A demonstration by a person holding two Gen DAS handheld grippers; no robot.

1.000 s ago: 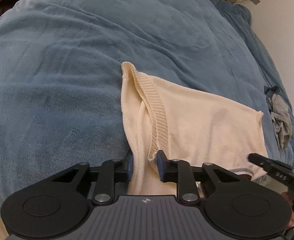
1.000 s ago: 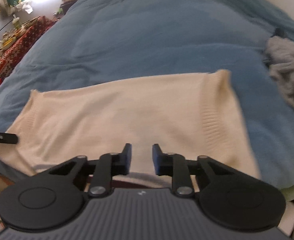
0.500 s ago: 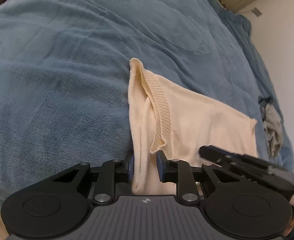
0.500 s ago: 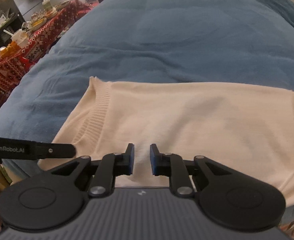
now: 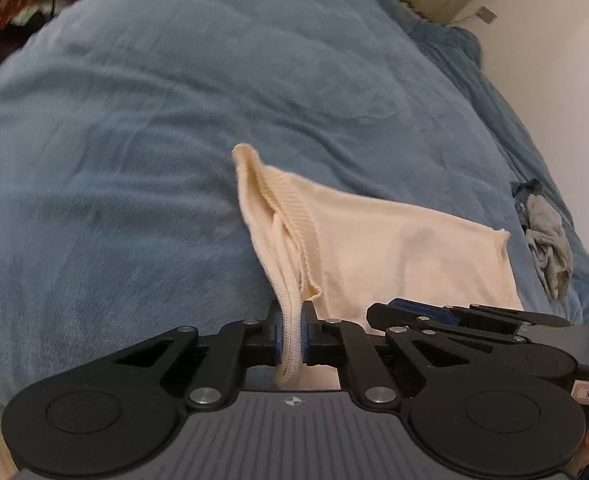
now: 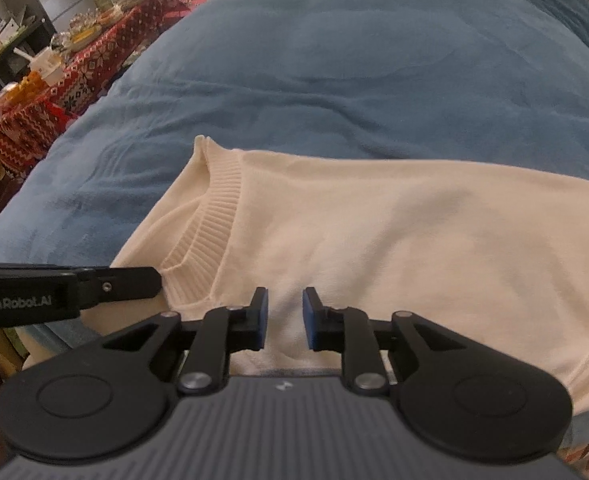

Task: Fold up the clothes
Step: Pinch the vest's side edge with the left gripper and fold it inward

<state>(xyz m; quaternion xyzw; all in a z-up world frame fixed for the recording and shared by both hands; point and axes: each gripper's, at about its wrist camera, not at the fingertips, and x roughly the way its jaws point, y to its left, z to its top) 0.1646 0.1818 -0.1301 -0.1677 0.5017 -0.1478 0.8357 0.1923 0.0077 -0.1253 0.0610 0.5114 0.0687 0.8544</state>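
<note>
A cream knit sweater (image 5: 394, 248) lies flat on a blue blanket (image 5: 134, 140), its ribbed collar (image 6: 210, 224) at the left end. My left gripper (image 5: 292, 330) is shut on a bunched strip of the sweater's near left edge, which runs up between the pads. My right gripper (image 6: 285, 318) hovers over the sweater's near edge, just right of the collar. Its jaws stand a little apart and are opening slightly, with fabric below the gap but not pinched. In the left wrist view the right gripper (image 5: 414, 308) sits close beside the left one.
A crumpled grey garment (image 5: 550, 244) lies on the blanket to the right of the sweater. A table with a red patterned cloth (image 6: 54, 92) and clutter stands beyond the bed's left side. A pale wall (image 5: 554, 60) runs along the right.
My left jaws have closed onto the sweater's edge and pulled it taut. My right gripper slid left along the sweater to just beside the collar and the left gripper.
</note>
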